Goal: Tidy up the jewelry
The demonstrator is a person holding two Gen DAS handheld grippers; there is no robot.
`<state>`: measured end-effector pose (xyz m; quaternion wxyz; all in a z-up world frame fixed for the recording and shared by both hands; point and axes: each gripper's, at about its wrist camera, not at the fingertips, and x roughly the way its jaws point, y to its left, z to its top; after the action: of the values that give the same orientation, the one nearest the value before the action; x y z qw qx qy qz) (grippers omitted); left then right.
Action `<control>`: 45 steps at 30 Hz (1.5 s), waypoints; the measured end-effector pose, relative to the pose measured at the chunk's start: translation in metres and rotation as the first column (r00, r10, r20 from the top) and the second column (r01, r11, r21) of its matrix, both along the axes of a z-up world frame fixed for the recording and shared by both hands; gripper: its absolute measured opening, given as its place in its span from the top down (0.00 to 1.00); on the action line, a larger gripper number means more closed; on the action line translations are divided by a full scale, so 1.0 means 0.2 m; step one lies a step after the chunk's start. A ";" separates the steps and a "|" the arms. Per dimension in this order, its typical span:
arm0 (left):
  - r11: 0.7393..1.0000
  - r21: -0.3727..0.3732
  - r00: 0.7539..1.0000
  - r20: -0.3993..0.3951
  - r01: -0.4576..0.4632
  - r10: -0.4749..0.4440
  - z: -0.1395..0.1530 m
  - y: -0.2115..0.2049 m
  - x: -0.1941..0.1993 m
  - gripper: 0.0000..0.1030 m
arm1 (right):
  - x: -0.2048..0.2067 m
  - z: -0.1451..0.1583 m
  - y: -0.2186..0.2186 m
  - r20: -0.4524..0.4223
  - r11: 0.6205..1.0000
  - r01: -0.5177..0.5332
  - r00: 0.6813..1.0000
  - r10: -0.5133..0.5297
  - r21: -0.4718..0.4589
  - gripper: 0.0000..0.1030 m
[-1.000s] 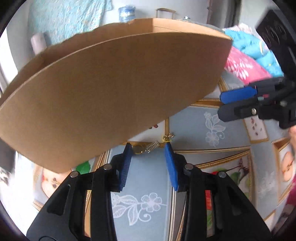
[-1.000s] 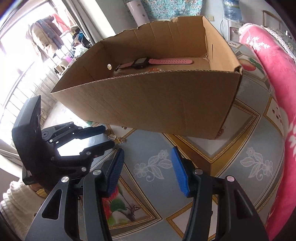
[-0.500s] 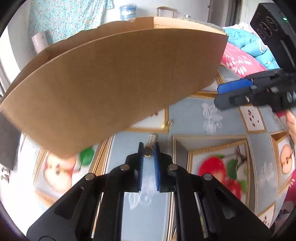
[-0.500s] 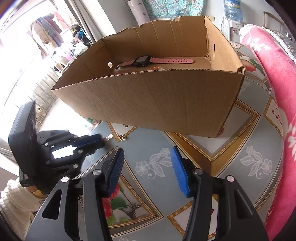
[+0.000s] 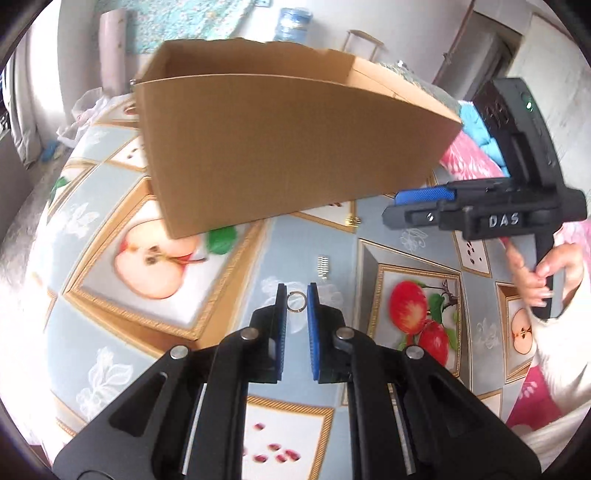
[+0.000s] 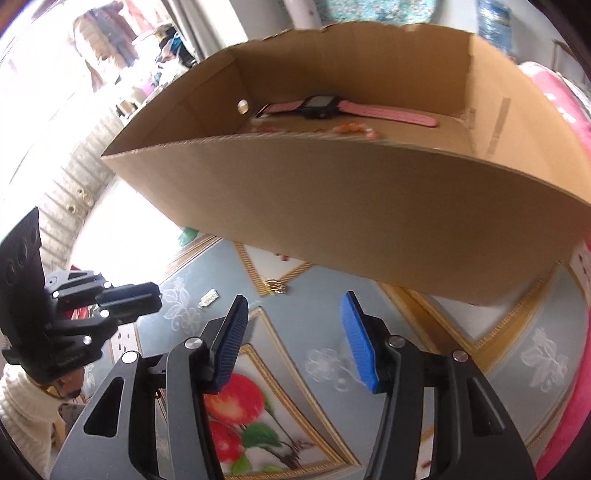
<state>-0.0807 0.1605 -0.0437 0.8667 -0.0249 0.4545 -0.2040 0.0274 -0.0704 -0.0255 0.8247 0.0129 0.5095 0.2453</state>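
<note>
My left gripper is shut on a small gold ring and holds it above the tablecloth, in front of a cardboard box. A small silver spring-like piece and a gold earring lie on the cloth near the box. My right gripper is open and empty, in front of the box; it shows in the left wrist view. In the box lie a pink-strapped watch and some orange beads. The gold piece and silver piece show below the box.
A fruit-patterned tablecloth covers the table. Pink and blue bedding lies to the right of the box. The left gripper's body is at the left of the right wrist view. A water bottle stands far behind.
My left gripper closed on the ring beside the spring piece, then lifted and drew back from the box with it. The right gripper moved closer to the box and stayed open.
</note>
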 end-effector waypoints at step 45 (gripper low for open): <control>0.997 -0.065 0.997 0.060 -0.046 0.050 0.06 0.09 -0.30 0.90 | -0.47 0.06 0.37 0.300 0.928 -0.310 0.882 0.362 -0.208 0.92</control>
<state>-0.1405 0.1781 -0.0312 0.8837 -0.0571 0.4201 -0.1982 -0.0659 0.0034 -0.0140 0.8420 -0.1812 0.3745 0.3434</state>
